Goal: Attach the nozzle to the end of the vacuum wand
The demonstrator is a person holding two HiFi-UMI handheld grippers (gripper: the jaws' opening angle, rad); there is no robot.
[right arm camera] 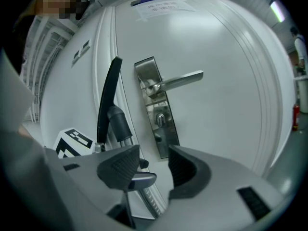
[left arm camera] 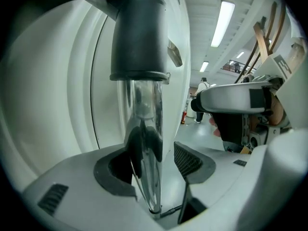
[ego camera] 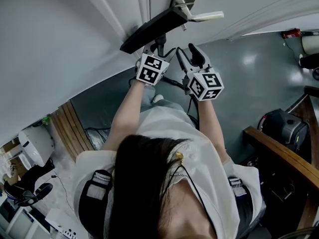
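Note:
The vacuum wand (left arm camera: 144, 129) is a shiny tube that runs up between the jaws of my left gripper (left arm camera: 153, 165), which is shut on it. Its far end carries a black neck and a flat black nozzle (ego camera: 149, 29), held close to the white door. In the head view my left gripper (ego camera: 153, 49) is just below the nozzle. My right gripper (ego camera: 188, 54) is beside it to the right. In the right gripper view the nozzle (right arm camera: 107, 100) and wand (right arm camera: 126, 141) stand left of my right gripper (right arm camera: 154, 165), which is open with only the door showing between its pads.
The white door (ego camera: 60, 44) with its metal lever handle (right arm camera: 178, 81) is directly ahead. A wooden rail (ego camera: 279, 153) and a black bag (ego camera: 284, 126) stand at the right on the grey floor. White and black equipment lies at the lower left (ego camera: 30, 148).

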